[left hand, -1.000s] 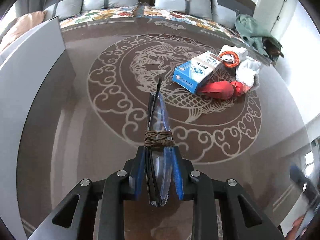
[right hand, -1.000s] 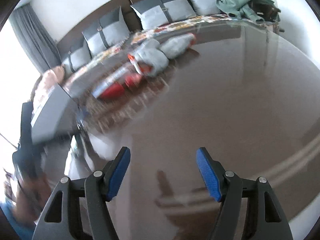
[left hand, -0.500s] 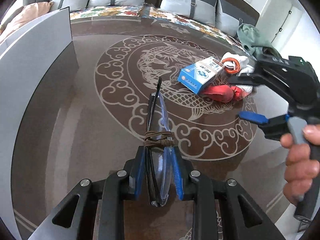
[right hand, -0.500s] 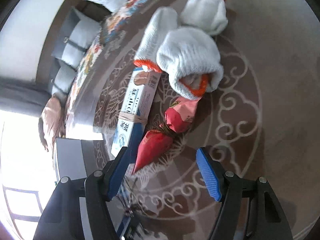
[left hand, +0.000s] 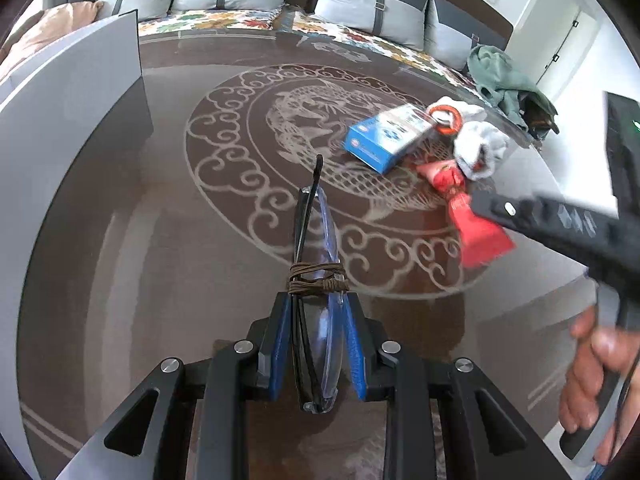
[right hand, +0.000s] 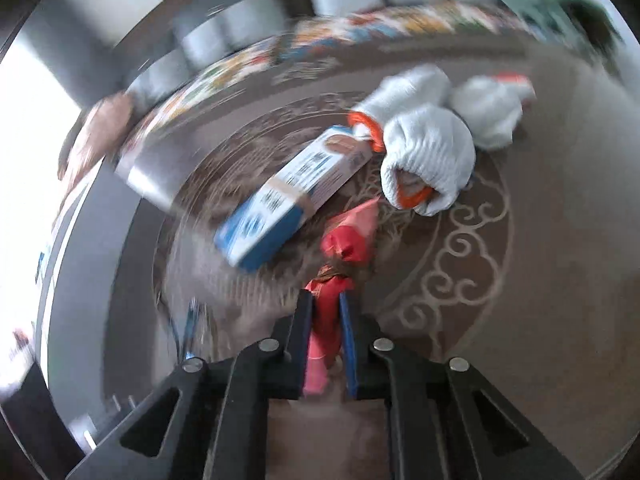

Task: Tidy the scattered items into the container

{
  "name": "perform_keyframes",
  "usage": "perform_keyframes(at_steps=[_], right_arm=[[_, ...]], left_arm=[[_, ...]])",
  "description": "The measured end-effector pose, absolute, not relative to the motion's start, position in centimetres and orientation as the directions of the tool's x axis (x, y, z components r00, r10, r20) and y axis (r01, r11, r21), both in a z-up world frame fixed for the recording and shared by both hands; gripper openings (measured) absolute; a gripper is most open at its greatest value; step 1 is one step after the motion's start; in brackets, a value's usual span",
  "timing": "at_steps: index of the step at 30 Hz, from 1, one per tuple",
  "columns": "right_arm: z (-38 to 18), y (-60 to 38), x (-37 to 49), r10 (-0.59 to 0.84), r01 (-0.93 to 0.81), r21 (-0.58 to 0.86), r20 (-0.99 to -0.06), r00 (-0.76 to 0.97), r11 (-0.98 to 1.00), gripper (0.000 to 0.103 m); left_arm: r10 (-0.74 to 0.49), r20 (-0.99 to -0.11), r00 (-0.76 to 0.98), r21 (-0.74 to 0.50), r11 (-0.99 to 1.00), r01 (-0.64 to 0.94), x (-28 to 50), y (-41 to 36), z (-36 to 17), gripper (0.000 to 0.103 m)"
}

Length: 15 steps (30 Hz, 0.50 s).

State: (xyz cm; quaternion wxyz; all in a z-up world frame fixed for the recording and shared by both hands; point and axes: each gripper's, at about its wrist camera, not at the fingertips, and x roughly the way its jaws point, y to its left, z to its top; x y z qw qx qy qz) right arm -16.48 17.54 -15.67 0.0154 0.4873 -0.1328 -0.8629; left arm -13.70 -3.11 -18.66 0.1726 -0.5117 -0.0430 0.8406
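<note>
Right wrist alone shows right tongs (right hand: 326, 320) clamping red packet (right hand: 346, 240); left tongs (left hand: 316, 340) grip glasses (left hand: 316, 264).

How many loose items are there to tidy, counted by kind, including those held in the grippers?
Glasses: 1
Blue and white box: 1
Red pouch: 1
White gloves with orange cuffs: 2
Total: 5

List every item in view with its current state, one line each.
Left tool: shut on the folded glasses.
Folded glasses: held upright, bound with brown cord.
Right tool: shut on the red packet.
Red packet: gripped at one end, other end toward the box.
Blue and white box: lying flat, closed.
White gloves: heaped beside the box.
Grey container: interior hidden.
</note>
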Motion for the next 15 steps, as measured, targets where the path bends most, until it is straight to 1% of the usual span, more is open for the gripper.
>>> perform_keyframes(at_steps=[3, 5, 11, 14, 15], right_arm=[[-14.3, 16.6, -13.3, -0.127, 0.031, 0.132, -0.824, -0.552, -0.991, 0.013], [-13.8, 16.2, -11.4, -0.131, 0.102, 0.090, -0.824, -0.552, -0.991, 0.013], [-15.4, 17.1, -8.1, -0.100, 0.127, 0.038, -0.841, -0.531, -0.991, 0.013], [-15.9, 16.9, -7.0, -0.083, 0.133, 0.011, -0.830, -0.552, -0.991, 0.020], [-15.9, 16.6, -6.7, -0.071, 0.140, -0.010, -0.825, -0.561, -0.990, 0.029]], left_arm=[[0.347, -0.842, -0.413, -0.264, -0.933, -0.246, -12.3, -2.7, -18.7, 0.026], [0.350, -0.841, -0.413, -0.269, -0.932, -0.243, -11.3, -2.2, -18.6, 0.026], [0.333, -0.852, -0.404, -0.244, -0.935, -0.257, -9.2, -0.4, -18.6, 0.026], [0.313, -0.858, -0.407, -0.220, -0.940, -0.259, -8.9, 0.1, -18.5, 0.026], [0.306, -0.860, -0.408, -0.213, -0.942, -0.258, -8.9, 0.2, -18.5, 0.026]])
